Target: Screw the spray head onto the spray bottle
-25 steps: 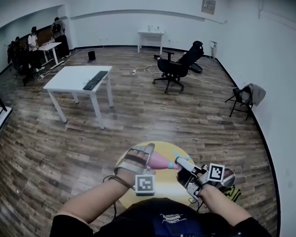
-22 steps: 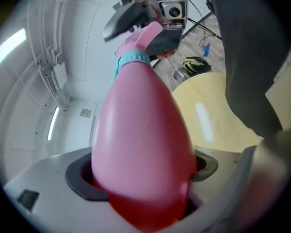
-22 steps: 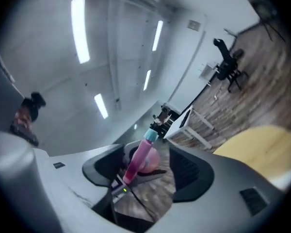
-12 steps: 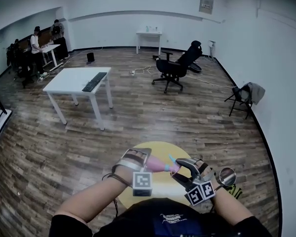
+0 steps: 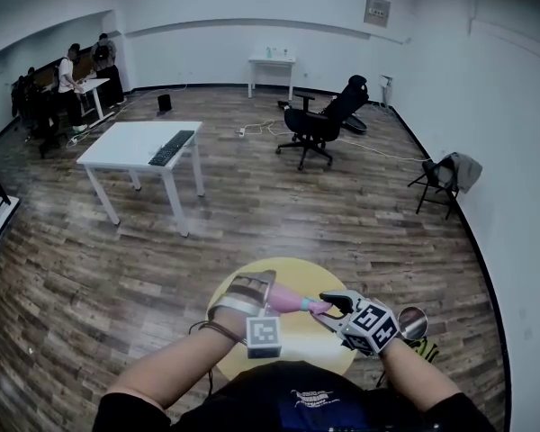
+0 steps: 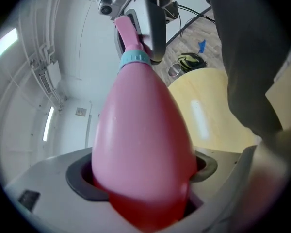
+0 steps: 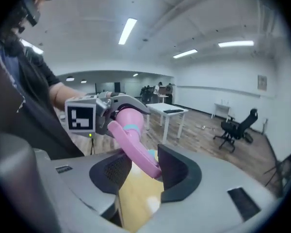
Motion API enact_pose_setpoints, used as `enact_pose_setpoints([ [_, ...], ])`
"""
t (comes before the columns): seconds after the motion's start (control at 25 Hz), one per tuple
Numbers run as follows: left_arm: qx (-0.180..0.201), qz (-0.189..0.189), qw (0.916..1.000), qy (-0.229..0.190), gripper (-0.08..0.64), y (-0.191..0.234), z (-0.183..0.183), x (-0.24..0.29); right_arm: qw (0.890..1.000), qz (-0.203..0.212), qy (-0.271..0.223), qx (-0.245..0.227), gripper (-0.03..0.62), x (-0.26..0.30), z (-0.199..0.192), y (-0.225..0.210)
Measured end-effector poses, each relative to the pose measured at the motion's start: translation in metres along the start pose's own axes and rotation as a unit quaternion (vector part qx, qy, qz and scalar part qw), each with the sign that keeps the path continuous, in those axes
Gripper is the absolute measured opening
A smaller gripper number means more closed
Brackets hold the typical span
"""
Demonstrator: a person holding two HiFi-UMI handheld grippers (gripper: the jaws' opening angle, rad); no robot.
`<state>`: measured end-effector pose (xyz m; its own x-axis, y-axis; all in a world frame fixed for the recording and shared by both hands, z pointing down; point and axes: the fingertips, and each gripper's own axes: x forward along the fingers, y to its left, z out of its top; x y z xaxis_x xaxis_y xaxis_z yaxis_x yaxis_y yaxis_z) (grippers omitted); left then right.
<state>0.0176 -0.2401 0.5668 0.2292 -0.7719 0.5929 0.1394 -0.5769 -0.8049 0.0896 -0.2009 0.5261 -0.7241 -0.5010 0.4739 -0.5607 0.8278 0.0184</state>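
Looking nearest first, I see my left claw [image 5: 254, 288] clamped round the wide body of the pink spray bottle [image 6: 143, 144]. Its pads press both sides, and the bottle lies almost level, pointing toward my right hand. At the narrow end a turquoise collar [image 6: 134, 58] joins it to the pink spray head [image 7: 133, 142]; I cannot tell how far the thread is turned on.

My right claw [image 7: 138, 171] has the long end of the spray head between its pads. Those jaws have just been closing, yet they stand partly apart. The head lies against one pad and a gap shows beside the other, so I do not read it as a grip.

In the head view the left marker cube [image 5: 264, 334] and the right marker cube [image 5: 374, 325] face up at me. Bottle and head hang over the round yellow surface [image 5: 292, 340].

Farther out on the wood floor [image 5: 279, 214] stands a white surface [image 5: 126, 147] carrying a keyboard [image 5: 174, 147]. Beyond it are a black office chair [image 5: 319, 124] and a folding chair [image 5: 441, 180] by the right-hand wall. People [image 5: 72, 70] stand in the far left corner.
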Motion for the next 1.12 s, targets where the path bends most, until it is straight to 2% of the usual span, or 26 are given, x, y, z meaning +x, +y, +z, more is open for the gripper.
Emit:
enact_pose_setpoints([
  [0.04,-0.014,-0.011,0.9998,-0.007,0.479,-0.002,-0.002,0.000,0.999,-0.013,-0.002,-0.046,0.172,0.000,0.004,0.004],
  [0.08,-0.027,-0.023,0.9993,-0.013,0.479,-0.003,-0.006,0.001,0.993,-0.030,-0.001,-0.114,0.178,-0.001,0.007,0.008],
  [0.12,-0.037,-0.031,0.9987,-0.014,0.479,-0.002,-0.010,0.001,0.979,-0.049,0.005,-0.197,0.293,-0.003,0.008,0.012],
  [0.16,-0.040,-0.033,0.9986,-0.012,0.480,0.001,-0.015,0.002,0.956,-0.067,0.017,-0.284,0.374,-0.006,0.006,0.015],
  [0.2,-0.034,-0.030,0.9989,-0.009,0.480,0.003,-0.019,0.002,0.929,-0.079,0.030,-0.360,0.374,-0.007,0.002,0.018],
  [0.24,-0.020,-0.026,0.9994,-0.007,0.480,0.005,-0.022,0.001,0.906,-0.082,0.040,-0.413,0.374,-0.007,-0.001,0.022],
  [0.28,-0.003,-0.022,0.9997,-0.006,0.480,0.005,-0.023,0.000,0.892,-0.077,0.047,-0.444,0.372,-0.004,-0.004,0.027],
  [0.36,0.026,-0.014,0.9995,-0.008,0.480,0.005,-0.017,-0.004,0.881,-0.062,0.057,-0.465,0.341,0.003,-0.006,0.035],
  [0.4,0.038,-0.008,0.9992,-0.010,0.480,0.006,-0.013,-0.005,0.884,-0.060,0.056,-0.460,0.274,0.005,-0.006,0.036],
  [0.44,0.047,-0.003,0.9988,-0.011,0.480,0.007,-0.008,-0.006,0.897,-0.057,0.050,-0.436,0.215,0.006,-0.004,0.035],
  [0.48,0.048,0.001,0.9987,-0.014,0.480,0.008,-0.005,-0.006,0.920,-0.048,0.040,-0.387,0.105,0.004,-0.001,0.032],
  [0.52,0.044,0.002,0.9989,-0.017,0.479,0.008,-0.003,-0.006,0.947,-0.030,0.027,-0.320,0.078,0.002,0.003,0.029],
  [0.56,0.040,0.003,0.9990,-0.018,0.479,0.008,-0.001,-0.006,0.968,-0.009,0.017,-0.250,0.085,-0.001,0.006,0.026],
  [0.6,0.038,0.007,0.9991,-0.014,0.479,0.008,-0.001,-0.005,0.983,0.010,0.010,-0.186,0.097,-0.003,0.007,0.023],
  [0.68,0.034,0.027,0.9990,-0.005,0.479,0.011,0.002,-0.002,0.997,0.047,0.003,-0.067,0.109,-0.005,0.006,0.017],
  [0.72,0.033,0.047,0.9984,-0.001,0.477,0.016,0.004,-0.001,0.998,0.069,-0.001,0.001,0.110,-0.005,0.004,0.015],
  [0.76,0.030,0.076,0.9967,0.000,0.477,0.023,0.006,-0.001,0.992,0.096,-0.007,0.078,0.110,-0.005,0.003,0.014],
  [0.8,0.026,0.107,0.9939,-0.002,0.477,0.032,0.009,-0.002,0.979,0.124,-0.016,0.159,0.110,-0.005,0.002,0.014],
  [0.84,0.027,0.119,0.9925,0.000,0.477,0.035,0.009,-0.002,0.960,0.150,-0.024,0.236,0.110,-0.004,0.001,0.015],
  [0.88,0.033,0.098,0.9946,0.006,0.477,0.027,0.006,0.001,0.940,0.168,-0.031,0.294,0.111,-0.002,-0.001,0.017],
  [0.92,0.040,0.063,0.9971,0.010,0.477,0.015,0.002,0.004,0.930,0.174,-0.035,0.323,0.112,0.000,-0.003,0.018],
  [0.96,0.040,0.035,0.9985,0.010,0.478,0.006,0.000,0.007,0.932,0.169,-0.039,0.318,0.114,0.003,-0.003,0.019],
  [1.0,0.032,0.015,0.9994,0.007,0.479,0.001,-0.004,0.009,0.945,0.154,-0.045,0.284,0.115,0.003,-0.001,0.020],
  [1.04,0.017,0.002,0.9998,0.004,0.479,0.000,-0.007,0.011,0.964,0.132,-0.054,0.225,0.137,0.000,0.005,0.020],
  [1.08,0.004,-0.003,1.0000,0.003,0.480,0.002,-0.012,0.011,0.982,0.102,-0.059,0.146,0.247,-0.005,0.011,0.020],
  [1.12,0.001,-0.001,1.0000,0.008,0.480,0.005,-0.017,0.011,0.995,0.065,-0.053,0.046,0.305,-0.011,0.013,0.018],
])
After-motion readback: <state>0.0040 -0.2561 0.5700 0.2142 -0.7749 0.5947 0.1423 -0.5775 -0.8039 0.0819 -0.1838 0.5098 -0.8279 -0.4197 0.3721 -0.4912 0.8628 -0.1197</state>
